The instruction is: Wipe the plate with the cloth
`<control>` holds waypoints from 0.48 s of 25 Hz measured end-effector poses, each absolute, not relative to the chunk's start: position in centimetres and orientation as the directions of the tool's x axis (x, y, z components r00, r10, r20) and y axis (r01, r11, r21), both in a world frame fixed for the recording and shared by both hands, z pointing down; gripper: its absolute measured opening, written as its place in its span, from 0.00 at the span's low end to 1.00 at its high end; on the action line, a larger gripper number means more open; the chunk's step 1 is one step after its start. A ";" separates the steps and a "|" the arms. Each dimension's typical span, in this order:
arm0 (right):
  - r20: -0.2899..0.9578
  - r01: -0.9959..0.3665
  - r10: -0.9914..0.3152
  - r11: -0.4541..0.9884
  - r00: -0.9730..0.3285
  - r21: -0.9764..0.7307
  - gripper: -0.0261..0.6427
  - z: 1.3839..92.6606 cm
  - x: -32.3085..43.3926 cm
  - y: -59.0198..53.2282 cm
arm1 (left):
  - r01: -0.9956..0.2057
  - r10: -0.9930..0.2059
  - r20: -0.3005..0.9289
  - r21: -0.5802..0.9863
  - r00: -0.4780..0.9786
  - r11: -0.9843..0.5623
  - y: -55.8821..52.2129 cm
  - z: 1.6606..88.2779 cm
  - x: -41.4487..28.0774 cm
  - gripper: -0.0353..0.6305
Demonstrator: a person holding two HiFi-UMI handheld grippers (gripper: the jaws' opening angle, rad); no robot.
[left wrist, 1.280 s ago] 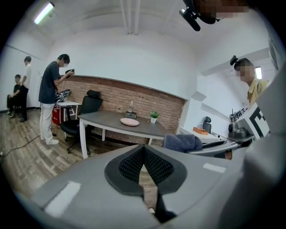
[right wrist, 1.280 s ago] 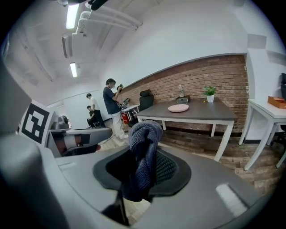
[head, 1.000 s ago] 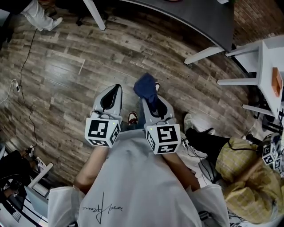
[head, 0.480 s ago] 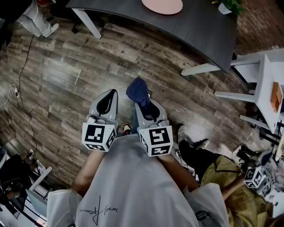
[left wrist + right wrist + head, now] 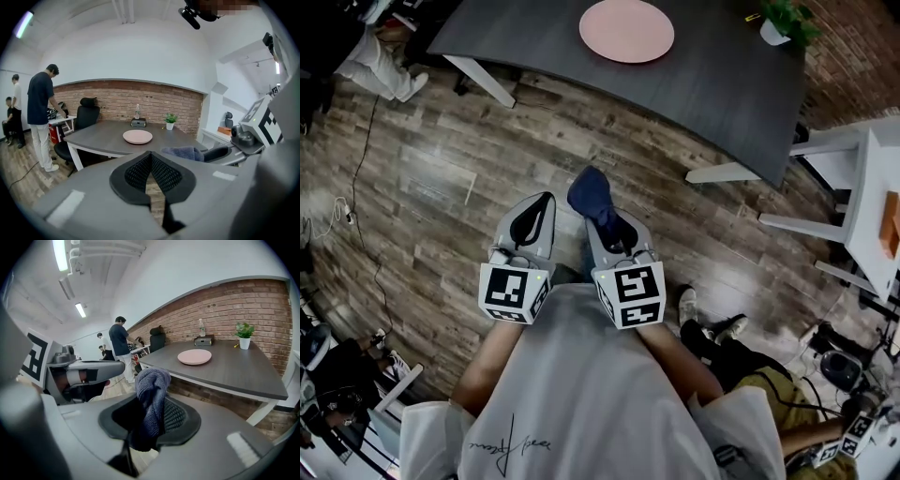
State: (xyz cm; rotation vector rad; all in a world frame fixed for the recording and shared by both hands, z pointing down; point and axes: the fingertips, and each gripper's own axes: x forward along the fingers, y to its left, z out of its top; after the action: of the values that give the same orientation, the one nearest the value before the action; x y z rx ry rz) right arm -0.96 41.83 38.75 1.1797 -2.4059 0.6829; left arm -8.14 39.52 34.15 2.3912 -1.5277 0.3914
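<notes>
Plate (image 5: 626, 30): pink, round, flat on the dark grey table (image 5: 722, 84), toward its middle. Seen from both gripper views as a low disc on the tabletop, well ahead of the jaws.

Cloth (image 5: 592, 192): dark blue, ribbed, bunched into a wad. Pinched in the right gripper (image 5: 605, 220), with the bulk poking up and forward past the jaw tips and a short tail hanging below the black mesh pads. Over the wooden floor (image 5: 441, 169), short of the table's near edge, well apart from the plate.

Right gripper: jaws closed on the cloth, fabric filling the gap between the pads.

Left gripper (image 5: 534, 211): jaws together, mesh pads meeting along a thin seam, holding no object. Just beside the right gripper, side by side, both aimed toward the table and tilted somewhat down.

Outward:
- Potted plant (image 5: 783, 21) in a white pot, near the table's far right corner.
- Small dark box (image 5: 138, 123) with a bottle at it, at the far edge by the brick wall (image 5: 122, 101).
- Black office chair (image 5: 87, 112) at the table's left end.
- Standing person (image 5: 40, 112), dark shirt, light trousers, beyond the chair.
- White furniture (image 5: 862, 159) to the right of the table.
</notes>
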 end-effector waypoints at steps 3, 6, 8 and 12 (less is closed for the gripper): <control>0.520 -0.813 -0.635 0.527 -0.571 -0.249 0.20 38.7 -0.4 40.1 | -0.907 -0.839 0.356 0.070 0.412 -0.416 37.8 33.9 -7.6 0.05; 0.533 -0.820 -0.636 0.521 -0.558 -0.237 0.20 38.9 0.7 39.2 | -0.903 -0.837 0.348 0.083 0.423 -0.421 36.6 34.0 -6.9 0.05; 0.536 -0.828 -0.644 0.512 -0.545 -0.227 0.20 38.6 1.6 38.5 | -0.901 -0.834 0.349 0.090 0.428 -0.425 36.0 33.9 -6.3 0.05; 0.543 -0.847 -0.663 0.488 -0.516 -0.210 0.20 38.5 3.0 37.0 | -0.898 -0.823 0.368 0.091 0.432 -0.431 34.8 34.2 -5.2 0.06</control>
State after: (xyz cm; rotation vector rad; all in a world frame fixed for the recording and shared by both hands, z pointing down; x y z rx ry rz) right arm 2.97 36.98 38.47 1.2578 -2.3471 0.6477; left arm -5.16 34.76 34.21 2.4149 -1.4905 0.3910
